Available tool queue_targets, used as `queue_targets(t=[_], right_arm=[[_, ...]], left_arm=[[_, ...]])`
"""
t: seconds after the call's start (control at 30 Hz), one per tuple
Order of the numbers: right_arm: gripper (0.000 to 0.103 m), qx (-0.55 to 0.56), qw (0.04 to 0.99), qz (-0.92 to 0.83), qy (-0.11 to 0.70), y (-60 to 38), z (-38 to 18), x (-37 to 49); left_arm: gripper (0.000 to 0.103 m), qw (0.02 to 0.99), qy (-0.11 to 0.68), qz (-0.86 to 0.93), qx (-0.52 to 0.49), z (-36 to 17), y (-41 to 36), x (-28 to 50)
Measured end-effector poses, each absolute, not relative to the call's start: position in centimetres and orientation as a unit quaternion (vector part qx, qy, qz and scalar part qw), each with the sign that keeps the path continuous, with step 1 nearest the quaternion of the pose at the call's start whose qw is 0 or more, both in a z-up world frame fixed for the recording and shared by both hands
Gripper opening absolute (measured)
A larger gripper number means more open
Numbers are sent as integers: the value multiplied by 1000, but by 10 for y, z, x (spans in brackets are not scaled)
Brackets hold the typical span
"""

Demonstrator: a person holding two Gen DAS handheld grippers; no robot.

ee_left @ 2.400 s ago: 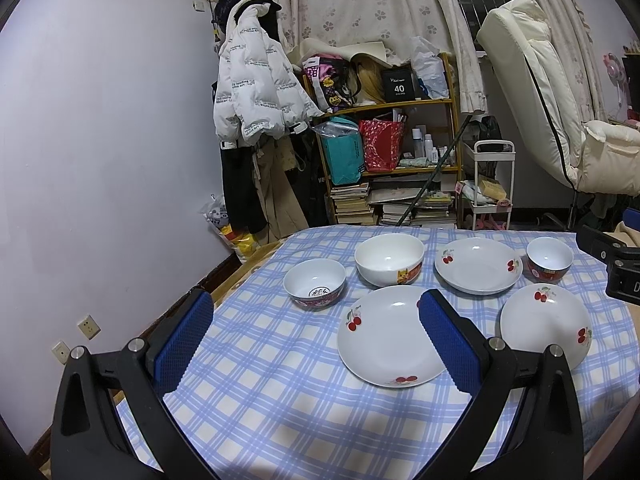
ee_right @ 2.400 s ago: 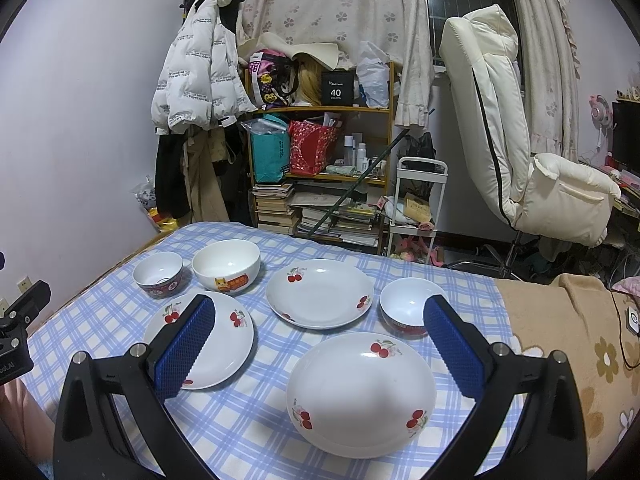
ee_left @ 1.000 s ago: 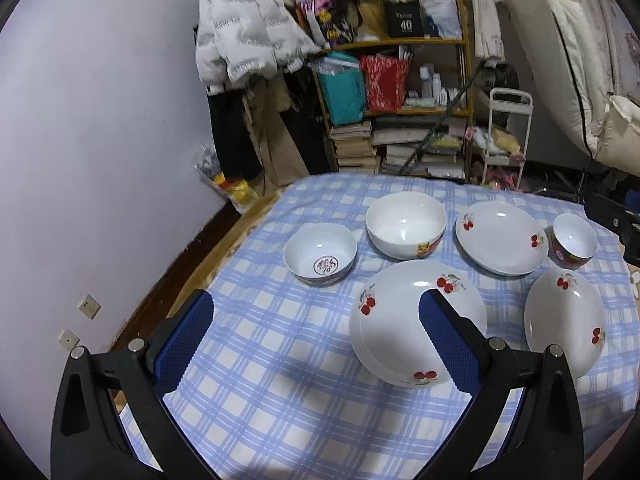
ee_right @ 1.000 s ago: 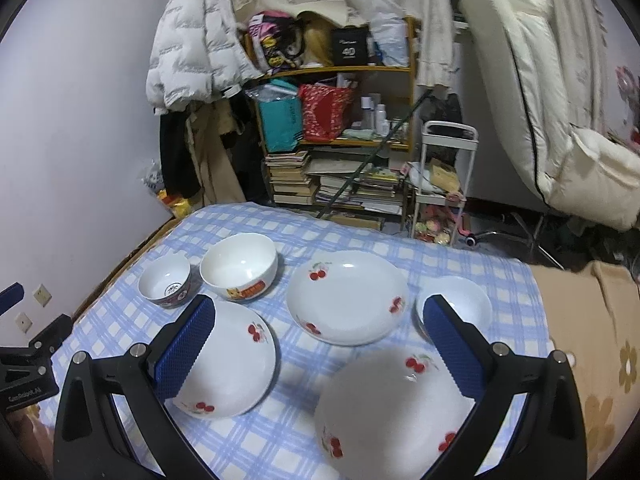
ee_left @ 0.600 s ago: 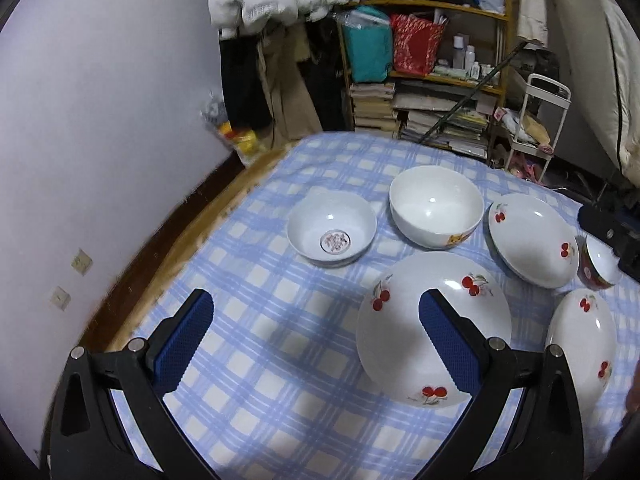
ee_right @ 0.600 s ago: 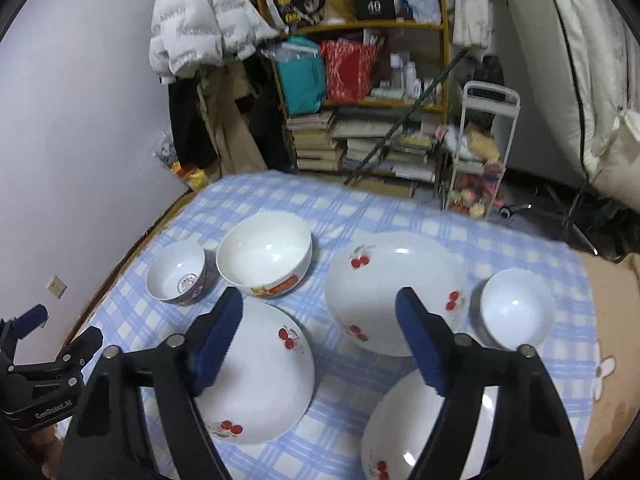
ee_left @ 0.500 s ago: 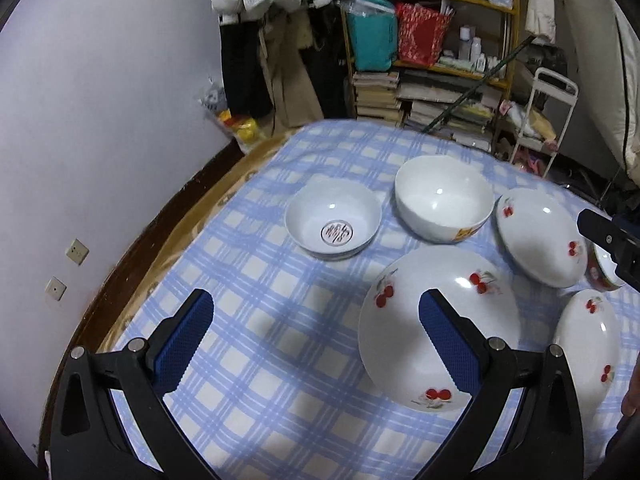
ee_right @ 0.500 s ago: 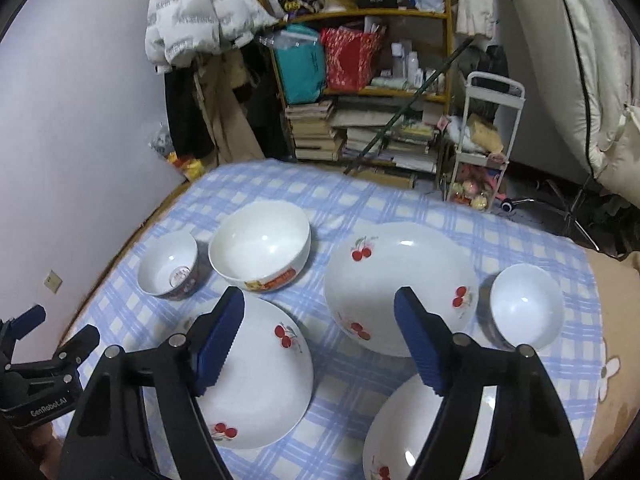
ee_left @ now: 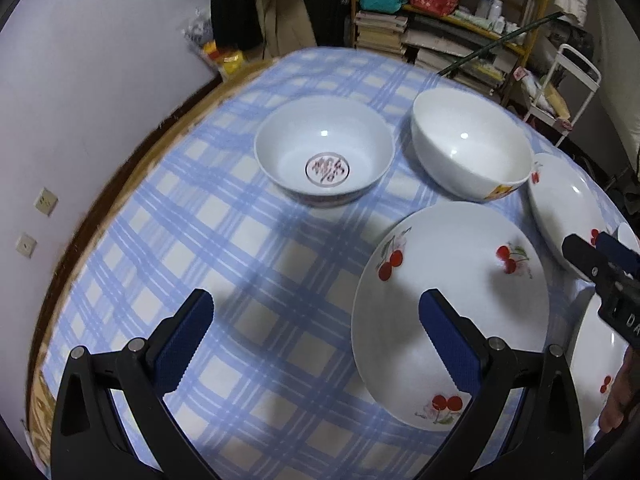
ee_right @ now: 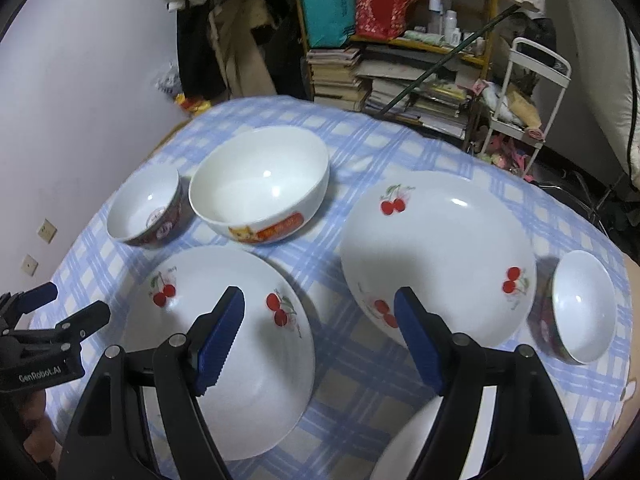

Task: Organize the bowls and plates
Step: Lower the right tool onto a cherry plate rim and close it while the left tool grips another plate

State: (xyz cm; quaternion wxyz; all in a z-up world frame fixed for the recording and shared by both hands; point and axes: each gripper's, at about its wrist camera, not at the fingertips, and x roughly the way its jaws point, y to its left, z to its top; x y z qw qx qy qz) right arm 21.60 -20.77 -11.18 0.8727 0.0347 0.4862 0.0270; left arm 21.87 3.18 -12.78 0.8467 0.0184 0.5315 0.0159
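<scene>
On the blue-checked table (ee_left: pixel 240 264) stand a small bowl with a red emblem (ee_left: pixel 324 156), a big white bowl (ee_left: pixel 472 152) and cherry-printed plates. My left gripper (ee_left: pixel 316 332) hangs open over bare cloth, its right finger above the near cherry plate (ee_left: pixel 452 280). My right gripper (ee_right: pixel 320 320) is open and empty, above the gap between that near plate (ee_right: pixel 260 380) and the far cherry plate (ee_right: pixel 440 248). A second small bowl (ee_right: pixel 584 304) sits at the right. A third plate (ee_right: pixel 404 448) peeks in at the bottom. Each gripper shows at the edge of the other's view.
A cluttered shelf of books and bags (ee_right: pixel 400 60) and a white trolley (ee_right: pixel 532 92) stand behind the table. The wall with sockets (ee_left: pixel 44 200) runs close along the table's left edge. A hand (ee_left: pixel 620 400) shows at the lower right.
Both grippers have tipped downward and come closer to the table, so the dishes look larger. The right gripper's jaws have narrowed. No dish has moved.
</scene>
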Motion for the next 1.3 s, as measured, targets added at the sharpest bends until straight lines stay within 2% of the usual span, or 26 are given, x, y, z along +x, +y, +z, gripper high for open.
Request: queue_targets(t=[0.03,0.1,0.27,0.4,0.47,0.53,0.63,0.67,0.73,1.3], right_arm=[[74,33,871,31,489,-206,-114,217],[68,30,866,41,497,-205,-121,221],[66,30,854,45,517,-203,-137,227],[55,32,840,52,539,-203,-151,230],[44,33,835,56,547,-202,-155,231],[31,41,826,61,559,-203,-162,232],[20,63,811,70,578,-206,-172,234],[17,73,806,79,582,-206,-174,234],[17,70,807,81,581,-205,-174,233],[17,53,824,79,559,-201,-168,218]], left_arm=[[97,842,540,12,8,-133,32,221],[87,828,560,-5,-4,-144,31,226],[86,822,569,-8,9,-156,25,229],[78,817,576,-23,6,-161,23,232],[67,813,582,-33,6,-166,22,233],[48,802,596,-45,11,-173,19,233],[33,787,614,-52,3,-182,19,236],[31,785,617,-56,-4,-183,20,236],[21,781,620,-68,-18,-183,21,238],[22,782,618,-82,-5,-182,21,233]])
